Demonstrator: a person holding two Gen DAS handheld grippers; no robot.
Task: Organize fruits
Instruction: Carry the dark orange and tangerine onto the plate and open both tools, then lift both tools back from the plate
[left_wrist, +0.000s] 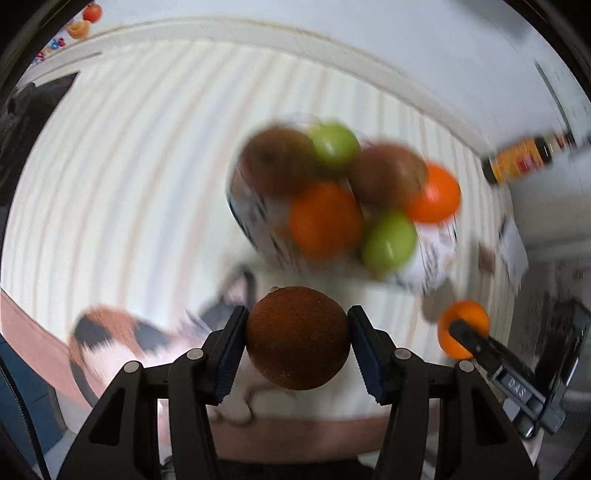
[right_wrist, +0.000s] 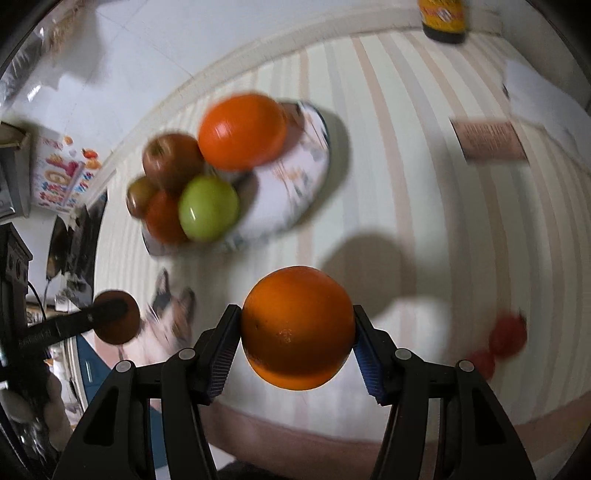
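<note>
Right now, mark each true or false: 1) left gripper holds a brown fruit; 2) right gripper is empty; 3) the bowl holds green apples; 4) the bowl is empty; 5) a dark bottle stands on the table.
1) True: the left gripper is shut on the brown fruit.
2) False: the right gripper grips an orange.
3) True: a green apple lies in the bowl.
4) False: it holds several fruits.
5) True: the bottle is beyond the bowl.

Your striped cream tablecloth (right_wrist: 406, 147) carries the patterned white fruit plate (right_wrist: 295, 192) left of centre, two red tomatoes (right_wrist: 506, 336) lower right
</note>
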